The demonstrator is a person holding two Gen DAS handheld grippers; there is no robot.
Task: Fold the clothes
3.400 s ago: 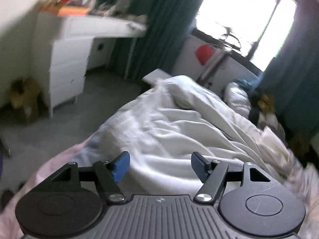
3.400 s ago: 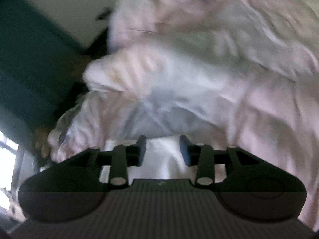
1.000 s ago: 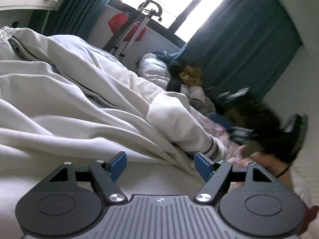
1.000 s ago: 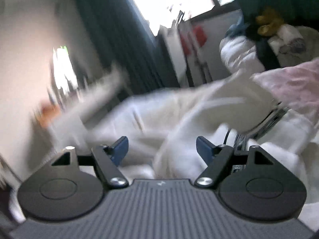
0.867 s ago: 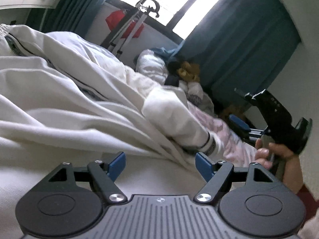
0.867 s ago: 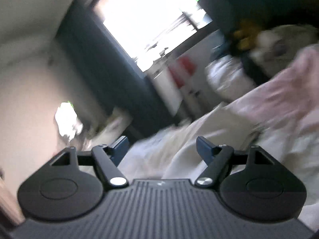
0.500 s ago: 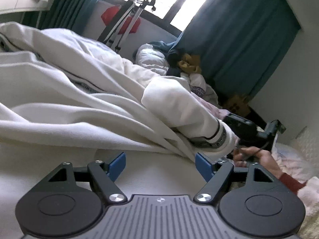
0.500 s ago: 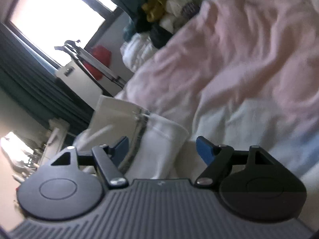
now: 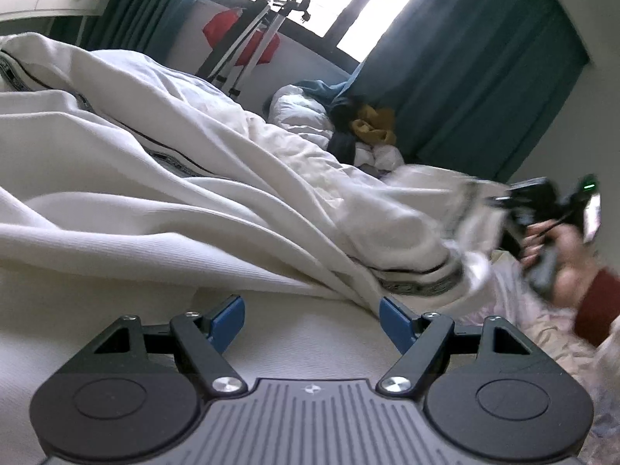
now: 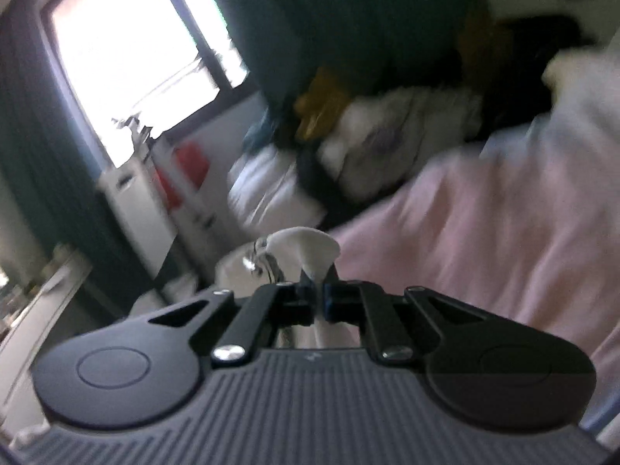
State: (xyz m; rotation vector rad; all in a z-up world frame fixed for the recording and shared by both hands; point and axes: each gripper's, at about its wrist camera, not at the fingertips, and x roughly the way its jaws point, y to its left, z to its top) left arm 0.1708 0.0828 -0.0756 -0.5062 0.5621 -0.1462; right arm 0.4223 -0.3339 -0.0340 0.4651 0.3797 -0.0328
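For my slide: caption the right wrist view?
Right gripper shut on a white sleeve cuff, pink blanket beyond.

The jacket [image 9: 162, 178] ahead of the left hand-held gripper [image 9: 312, 319] is cream white, with a dark patterned band along its seams and cuff [image 9: 418, 285]. That gripper is black with blue fingertips [image 9: 228, 319]. To its right, the bedcover [image 10: 484, 232] is pale pink and a sleeve [image 9: 598, 304] dark red. Beyond it, the curtains [image 9: 476, 77] are deep teal, with a mustard-yellow cloth [image 9: 374, 126] on the heap below.
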